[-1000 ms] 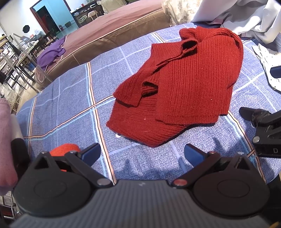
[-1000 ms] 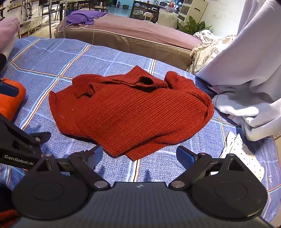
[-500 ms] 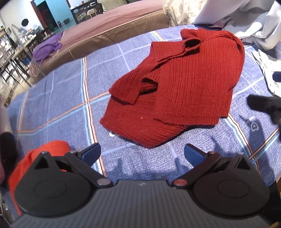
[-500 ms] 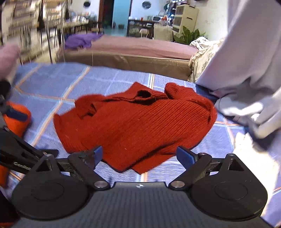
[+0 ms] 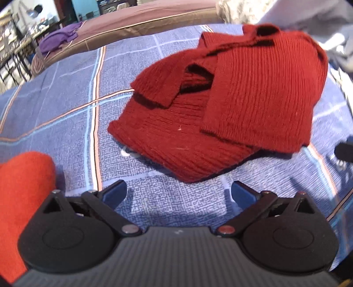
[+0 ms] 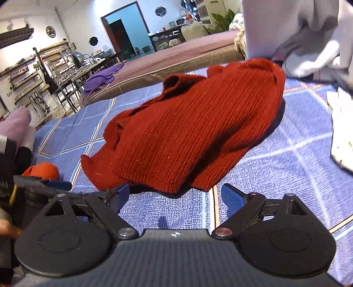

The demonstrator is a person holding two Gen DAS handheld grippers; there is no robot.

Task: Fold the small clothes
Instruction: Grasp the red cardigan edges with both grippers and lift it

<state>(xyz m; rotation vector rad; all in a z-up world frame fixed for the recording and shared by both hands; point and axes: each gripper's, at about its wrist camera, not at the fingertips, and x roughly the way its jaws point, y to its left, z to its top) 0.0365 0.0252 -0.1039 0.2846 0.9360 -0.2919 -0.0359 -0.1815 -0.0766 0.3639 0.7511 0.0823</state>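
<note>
Left wrist view: dark red ribbed sweater (image 5: 231,114) lying in the middle of a blue checked bedcover (image 5: 66,106), partly folded, one panel laid over the body on the right, a sleeve folded across toward the left, neck opening at the far end. Hem edge nearest to the camera, a little in front of the left gripper (image 5: 178,192). Blue fingertips (image 5: 115,193) spread wide, nothing between them, only bedcover below. Orange knitted cloth (image 5: 24,189) at the lower left, just beside the left finger. Purple cloth (image 5: 61,39) far away on a brown mattress (image 5: 143,19). Grey-white fabric (image 5: 331,26) blurred at the upper right, behind the sweater.

Right wrist view: same sweater (image 6: 198,130) seen from its other side, folded edge close before the right gripper (image 6: 175,196). Fingers wide apart and empty; left fingertip (image 6: 122,195) near the hem, touching or not cannot be told. Left gripper (image 6: 55,185) visible at the left edge beside the orange cloth (image 6: 43,171). White spotted cloth (image 6: 343,132) at the right on the bedcover (image 6: 286,167), well apart from the sweater. Pale fabric (image 6: 297,33) heaped behind, pink cloth (image 6: 15,123) at far left
</note>
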